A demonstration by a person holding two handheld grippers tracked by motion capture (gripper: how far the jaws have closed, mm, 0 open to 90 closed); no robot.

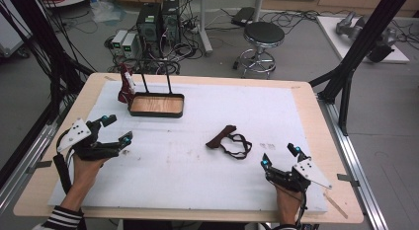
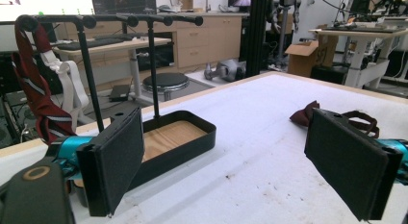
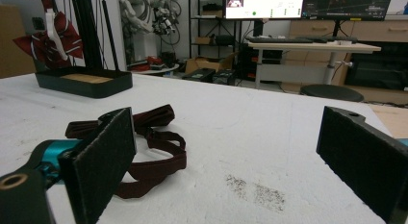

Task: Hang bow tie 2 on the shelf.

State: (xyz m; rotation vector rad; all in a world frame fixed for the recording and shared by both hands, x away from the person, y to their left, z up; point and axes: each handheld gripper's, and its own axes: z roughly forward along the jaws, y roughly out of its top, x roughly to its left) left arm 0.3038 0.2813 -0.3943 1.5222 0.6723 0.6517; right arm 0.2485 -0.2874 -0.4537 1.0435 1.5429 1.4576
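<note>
White tabletop (image 1: pixel 197 161) (lab room) | both grippers unclenched | maroon strap (image 1: pixel 232 141) between

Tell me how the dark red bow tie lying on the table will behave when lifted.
The bow tie is probably floppy: its strap lies in loose loops. It looks light, thin fabric. The strap would likely dangle and could snag.
</note>
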